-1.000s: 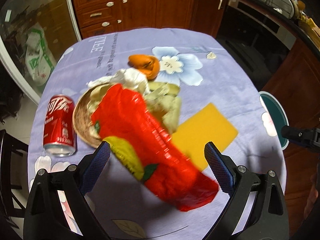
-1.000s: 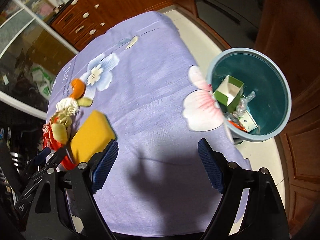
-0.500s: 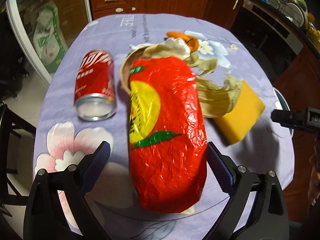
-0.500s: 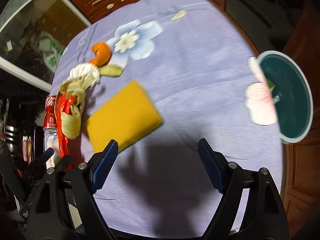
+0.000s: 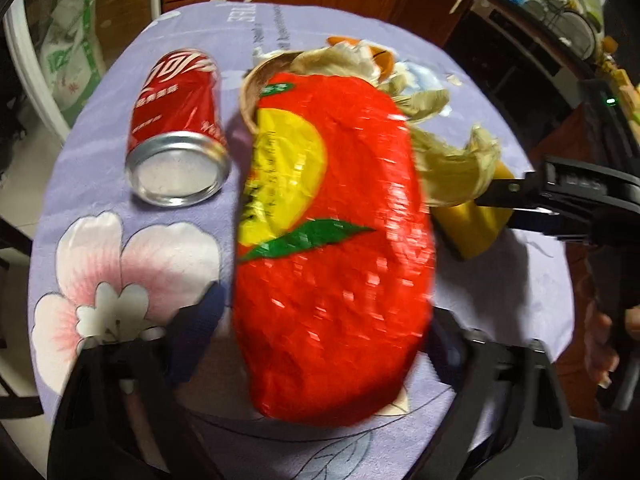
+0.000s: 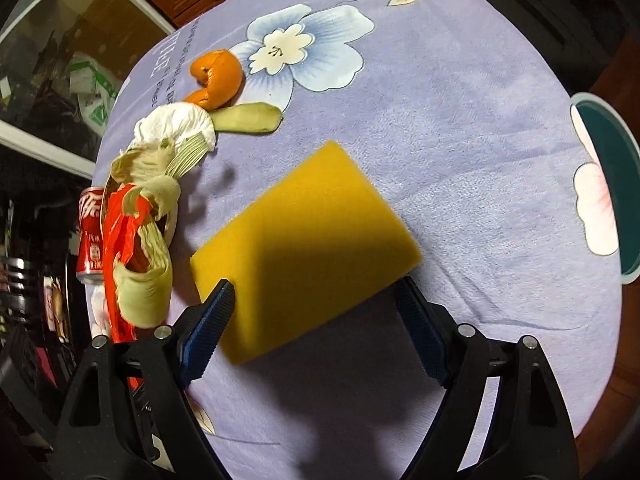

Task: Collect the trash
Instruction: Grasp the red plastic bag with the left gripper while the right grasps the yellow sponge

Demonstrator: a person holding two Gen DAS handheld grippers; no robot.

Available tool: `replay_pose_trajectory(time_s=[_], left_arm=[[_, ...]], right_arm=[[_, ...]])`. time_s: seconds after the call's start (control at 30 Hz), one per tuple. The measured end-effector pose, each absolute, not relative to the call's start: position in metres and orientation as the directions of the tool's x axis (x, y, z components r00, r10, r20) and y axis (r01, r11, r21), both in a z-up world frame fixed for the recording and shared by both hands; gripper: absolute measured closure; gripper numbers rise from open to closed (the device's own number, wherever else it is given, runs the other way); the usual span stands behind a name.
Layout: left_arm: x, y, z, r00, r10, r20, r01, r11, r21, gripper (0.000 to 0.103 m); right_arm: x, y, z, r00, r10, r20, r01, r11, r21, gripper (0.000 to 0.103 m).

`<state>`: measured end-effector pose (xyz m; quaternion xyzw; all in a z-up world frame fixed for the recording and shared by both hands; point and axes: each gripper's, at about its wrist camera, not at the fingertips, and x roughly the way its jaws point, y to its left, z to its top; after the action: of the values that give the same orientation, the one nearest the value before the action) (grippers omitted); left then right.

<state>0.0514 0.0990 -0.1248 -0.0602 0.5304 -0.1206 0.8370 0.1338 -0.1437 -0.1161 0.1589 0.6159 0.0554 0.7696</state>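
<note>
On the tablecloth (image 6: 460,128), the red bag (image 5: 336,248) lies between the left gripper (image 5: 320,320)'s closing jaws, not yet pinched. The sponge (image 6: 304,236) sits between the right gripper (image 6: 312,320)'s wide jaws, ungripped. The can (image 5: 176,128) lies beside the bag.

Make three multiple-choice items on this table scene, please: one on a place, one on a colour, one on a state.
1. What lies directly beside the soda can?
A. red wrapper
B. orange peel
C. teal bin

2. What colour is the sponge?
A. green
B. yellow
C. white

3. How is the soda can?
A. upright
B. crushed flat
C. lying on its side

Key: 1 A, the red wrapper lies next to it; 2 B, it shows yellow between the right gripper fingers; 3 C, its round end faces the left-wrist camera.
</note>
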Motion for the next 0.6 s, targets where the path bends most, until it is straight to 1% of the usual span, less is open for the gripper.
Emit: replay_pose_trajectory(time_s=[0.03,0.07,0.1,0.13,0.17,0.2,0.23,0.27,0.5,0.53,0.6], left_arm=[[0.052,0.099,-0.124,0.407,-0.270,-0.872,0.145,0.962,-0.230,0.034],[0.052,0.098,-0.124,0.404,-0.287,-0.869,0.154,0.957,-0.245,0.047],[0.053,0.098,-0.123,0.400,-0.300,-0.866,0.161,0.953,-0.256,0.056],[0.054,0.097,-0.124,0.393,-0.312,-0.865,0.167,0.949,-0.267,0.069],[0.054,0.096,-0.124,0.384,-0.330,-0.862,0.174,0.943,-0.283,0.077],[0.053,0.094,-0.125,0.380,-0.338,-0.861,0.179,0.940,-0.290,0.080],[0.052,0.091,-0.125,0.378,-0.341,-0.861,0.189,0.939,-0.288,0.083],[0.052,0.090,-0.124,0.378,-0.341,-0.861,0.193,0.938,-0.287,0.084],[0.044,0.091,-0.099,0.435,-0.337,-0.835,0.187,0.941,-0.283,0.085],[0.044,0.092,-0.094,0.446,-0.333,-0.831,0.188,0.942,-0.277,0.085],[0.043,0.091,-0.083,0.470,-0.320,-0.823,0.185,0.947,-0.262,0.085]], right_arm=[[0.135,-0.144,-0.117,0.241,0.287,-0.927,0.116,0.940,0.321,0.024],[0.135,-0.144,-0.117,0.248,0.291,-0.924,0.122,0.937,0.328,0.024],[0.134,-0.144,-0.118,0.255,0.295,-0.921,0.124,0.935,0.334,0.024],[0.134,-0.144,-0.118,0.262,0.302,-0.917,0.123,0.932,0.342,0.024],[0.134,-0.142,-0.119,0.265,0.304,-0.915,0.122,0.931,0.345,0.024],[0.134,-0.141,-0.119,0.270,0.309,-0.912,0.116,0.930,0.349,0.030],[0.133,-0.140,-0.118,0.281,0.317,-0.906,0.102,0.929,0.357,0.032],[0.133,-0.139,-0.116,0.286,0.323,-0.902,0.091,0.928,0.361,0.042],[0.132,-0.132,-0.101,0.316,0.320,-0.893,0.026,0.938,0.345,0.066],[0.131,-0.133,-0.098,0.321,0.320,-0.891,0.019,0.939,0.344,0.067],[0.127,-0.135,-0.092,0.336,0.326,-0.884,0.007,0.937,0.348,0.073]])
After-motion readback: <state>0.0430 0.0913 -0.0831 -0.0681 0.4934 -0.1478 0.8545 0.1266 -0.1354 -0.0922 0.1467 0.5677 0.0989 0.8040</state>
